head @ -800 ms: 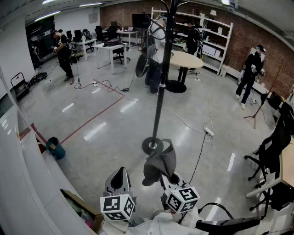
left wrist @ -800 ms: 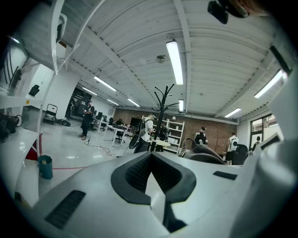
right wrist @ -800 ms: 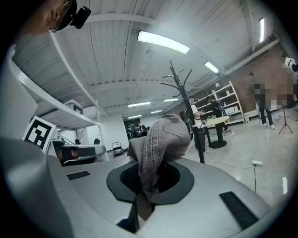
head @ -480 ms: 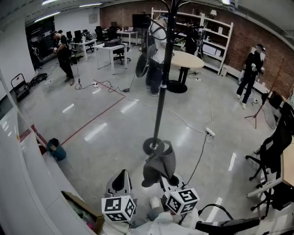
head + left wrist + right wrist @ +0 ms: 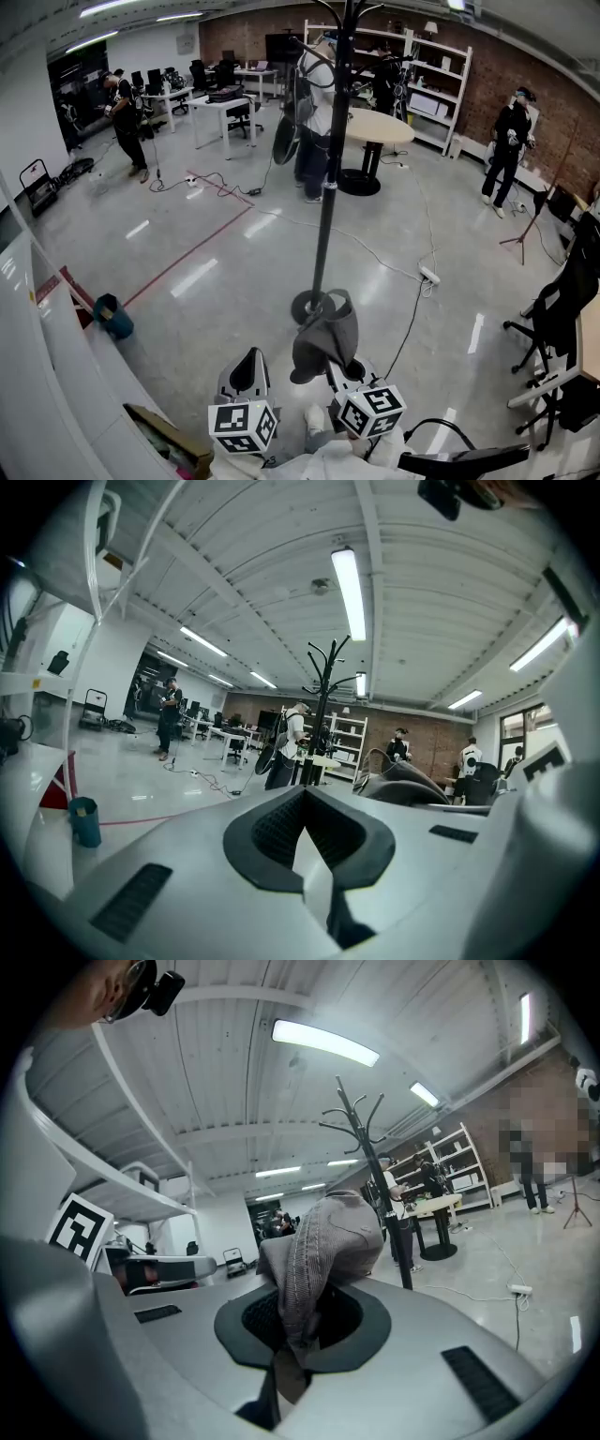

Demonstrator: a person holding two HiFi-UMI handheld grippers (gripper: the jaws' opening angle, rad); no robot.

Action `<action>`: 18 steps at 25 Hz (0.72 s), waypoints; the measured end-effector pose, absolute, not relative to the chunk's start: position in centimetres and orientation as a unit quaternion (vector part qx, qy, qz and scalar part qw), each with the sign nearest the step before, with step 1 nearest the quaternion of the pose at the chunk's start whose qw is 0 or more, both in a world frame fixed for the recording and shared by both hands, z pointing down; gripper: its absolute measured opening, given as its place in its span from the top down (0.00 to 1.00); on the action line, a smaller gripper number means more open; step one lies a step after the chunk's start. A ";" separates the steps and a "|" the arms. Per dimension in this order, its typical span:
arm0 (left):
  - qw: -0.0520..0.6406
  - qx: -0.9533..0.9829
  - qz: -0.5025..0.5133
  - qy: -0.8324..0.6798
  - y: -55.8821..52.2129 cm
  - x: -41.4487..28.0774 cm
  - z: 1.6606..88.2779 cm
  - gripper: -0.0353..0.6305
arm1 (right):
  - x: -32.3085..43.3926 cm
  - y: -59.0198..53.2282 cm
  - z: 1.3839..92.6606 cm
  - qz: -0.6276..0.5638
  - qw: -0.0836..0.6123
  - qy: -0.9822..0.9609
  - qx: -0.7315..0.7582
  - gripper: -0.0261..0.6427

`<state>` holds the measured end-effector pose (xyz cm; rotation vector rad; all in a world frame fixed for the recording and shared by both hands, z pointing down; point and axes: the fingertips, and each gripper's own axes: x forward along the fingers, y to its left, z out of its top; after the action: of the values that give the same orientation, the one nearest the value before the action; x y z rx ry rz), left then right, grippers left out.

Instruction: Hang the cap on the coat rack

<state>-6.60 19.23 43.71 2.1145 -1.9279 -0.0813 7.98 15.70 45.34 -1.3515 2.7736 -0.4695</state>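
While cap (image 5: 326,336) hangs clamped — rack (image 5: 323,187) ahead.

We have edged nearer the rack (image 5: 323,187): its base sits lower in the head view, and our foot (image 5: 316,418) now shows near the bottom edge.

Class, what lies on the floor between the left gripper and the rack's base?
Nothing: in the head view, only bare floor separates the left gripper from the rack's base.
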 end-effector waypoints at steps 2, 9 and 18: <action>0.137 0.731 -0.027 -0.668 18.3 -6.6 43.7 0.97 | 7.9 14.7 45.4 -0.151 0.011 0.889 -0.432 0.93; 0.137 0.729 -0.022 -0.671 14.5 -7.0 43.5 0.97 | 6.9 10.8 45.0 -0.151 0.010 0.894 -0.422 0.93; 0.141 0.726 -0.016 -0.673 8.6 -6.5 43.7 0.97 | 7.1 4.9 45.2 -0.155 0.007 0.898 -0.412 0.93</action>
<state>-6.47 8.65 43.66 2.0954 -1.9428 -0.0475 7.06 4.89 45.16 -1.2894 2.8076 -0.4832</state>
